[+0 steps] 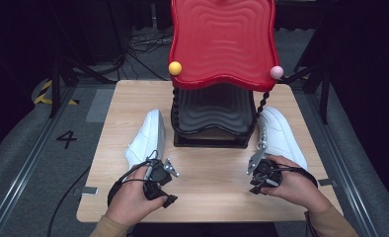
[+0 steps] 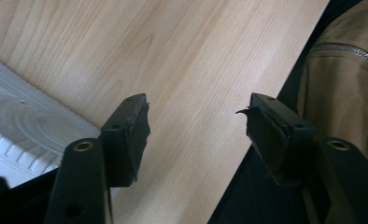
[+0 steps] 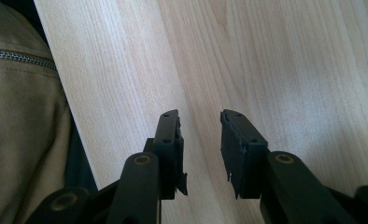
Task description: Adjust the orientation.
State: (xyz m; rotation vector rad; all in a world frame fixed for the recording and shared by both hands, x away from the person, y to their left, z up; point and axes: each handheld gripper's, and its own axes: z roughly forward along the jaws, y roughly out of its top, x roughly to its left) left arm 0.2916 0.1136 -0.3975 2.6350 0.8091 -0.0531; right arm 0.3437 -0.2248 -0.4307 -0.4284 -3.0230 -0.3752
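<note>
Both hands are resting low at the near edge of the desk (image 1: 207,173), each holding a pair of tongs whose jaws are pointing back toward the person's tan zipped jacket (image 2: 345,84), which looks like an idle pose between moves. Left gripper (image 1: 159,178) is standing wide open over bare wood with nothing between its pads (image 2: 134,140), and right gripper (image 1: 264,177) is also standing open, its jaws narrower apart and just as empty, with the pads (image 3: 176,149) hovering over the grain. Two white sneakers are lying on the desk, one on each side of the shoe rack, probably set out within reach of each hand: the left sneaker (image 1: 147,136) is sitting toward the left edge, just beyond the left gripper, its ribbed white sole (image 2: 28,126) showing in the left gripper view, and the right sneaker (image 1: 280,134) is lying toward the right edge, just beyond the right hand (image 1: 293,185). Between them, at the far middle of the desk, a shoe rack is standing with a wavy black lower shelf (image 1: 212,111) and a red upper shelf (image 1: 222,39) on twisted posts, a yellow ball (image 1: 175,68) and a pink ball (image 1: 276,72) capping its front corners. Judging by this layout, the shoes are waiting to be lifted onto the shelves.
</note>
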